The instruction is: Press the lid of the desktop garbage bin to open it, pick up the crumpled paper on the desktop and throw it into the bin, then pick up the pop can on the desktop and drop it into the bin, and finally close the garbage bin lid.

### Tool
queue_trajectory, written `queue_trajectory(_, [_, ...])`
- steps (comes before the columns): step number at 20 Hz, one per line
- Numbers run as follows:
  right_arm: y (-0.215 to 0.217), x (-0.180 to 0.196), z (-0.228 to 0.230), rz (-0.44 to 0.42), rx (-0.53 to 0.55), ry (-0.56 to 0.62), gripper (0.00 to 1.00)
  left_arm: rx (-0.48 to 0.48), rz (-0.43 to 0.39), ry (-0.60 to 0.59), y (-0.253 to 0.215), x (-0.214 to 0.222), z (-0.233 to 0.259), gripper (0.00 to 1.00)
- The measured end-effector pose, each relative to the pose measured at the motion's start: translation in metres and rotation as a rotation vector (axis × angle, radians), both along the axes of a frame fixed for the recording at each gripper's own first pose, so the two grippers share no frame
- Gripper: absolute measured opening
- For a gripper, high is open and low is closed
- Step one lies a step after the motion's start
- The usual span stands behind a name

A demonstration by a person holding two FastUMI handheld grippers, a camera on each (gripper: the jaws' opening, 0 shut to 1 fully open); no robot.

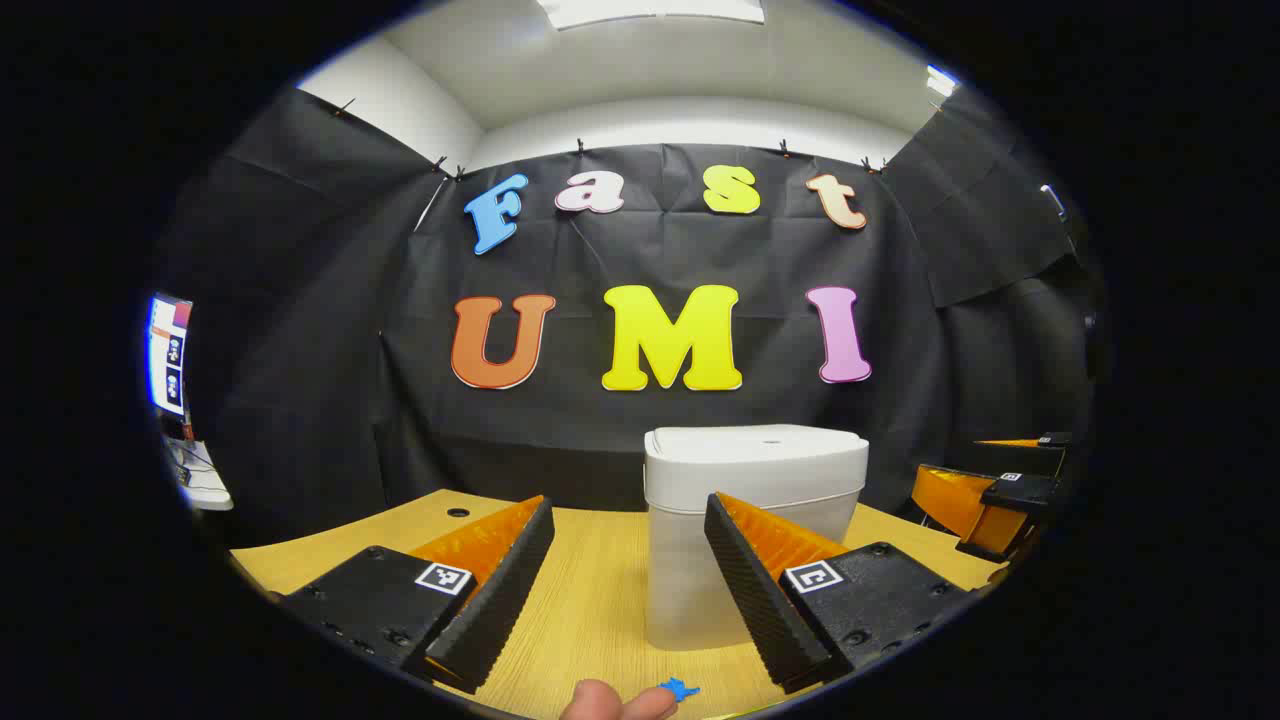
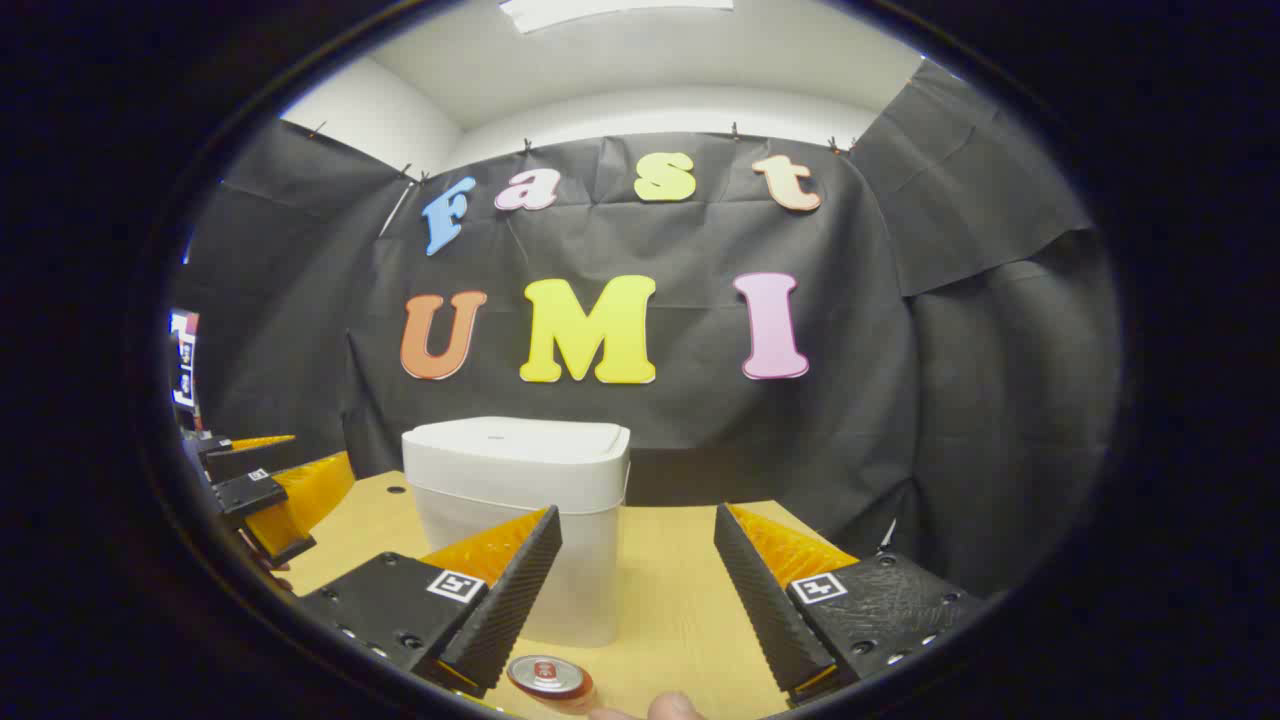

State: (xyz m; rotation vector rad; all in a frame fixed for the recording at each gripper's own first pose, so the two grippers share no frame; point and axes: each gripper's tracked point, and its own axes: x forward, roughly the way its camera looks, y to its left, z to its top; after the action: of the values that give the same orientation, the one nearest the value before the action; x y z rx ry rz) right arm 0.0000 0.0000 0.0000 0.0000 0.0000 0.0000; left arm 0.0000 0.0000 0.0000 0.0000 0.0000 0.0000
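Observation:
A white desktop bin (image 1: 752,530) stands on the wooden table with its lid (image 1: 755,445) down. My left gripper (image 1: 630,560) is open in front of it, fingers apart, nothing between them. In the right gripper view the same bin (image 2: 520,520) stands left of centre, lid (image 2: 515,440) shut. My right gripper (image 2: 637,575) is open and holds nothing. A pop can (image 2: 548,678) stands upright on the table just below the right gripper's left finger (image 2: 505,600). The right gripper (image 1: 990,495) also shows at the right edge of the left gripper view, and the left gripper (image 2: 265,490) at the left edge of the right gripper view.
The wooden table (image 1: 590,600) runs back to the black cloth wall. A small blue scrap (image 1: 679,689) lies by a fingertip (image 1: 615,702) at the bottom of the left gripper view. A round cable hole (image 1: 458,512) sits at the table's far left.

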Motion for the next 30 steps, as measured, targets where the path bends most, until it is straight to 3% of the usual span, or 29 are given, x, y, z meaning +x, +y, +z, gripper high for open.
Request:
queue_trajectory(23, [-0.006, -0.002, 0.001, 0.001, 0.009, 0.000, 0.95, -0.026, 0.017, 0.031, 0.003, 0.000, -0.008, 0.98])
queue_trajectory(27, [0.004, 0.006, 0.012, 0.039, -0.020, 0.000, 0.95, -0.011, 0.005, 0.040, 0.001, -0.001, -0.011, 0.98])
queue_trajectory(30, [0.020, 0.018, 0.017, 0.123, -0.003, 0.031, 0.95, -0.024, -0.017, 0.036, -0.002, -0.003, -0.011, 0.98])
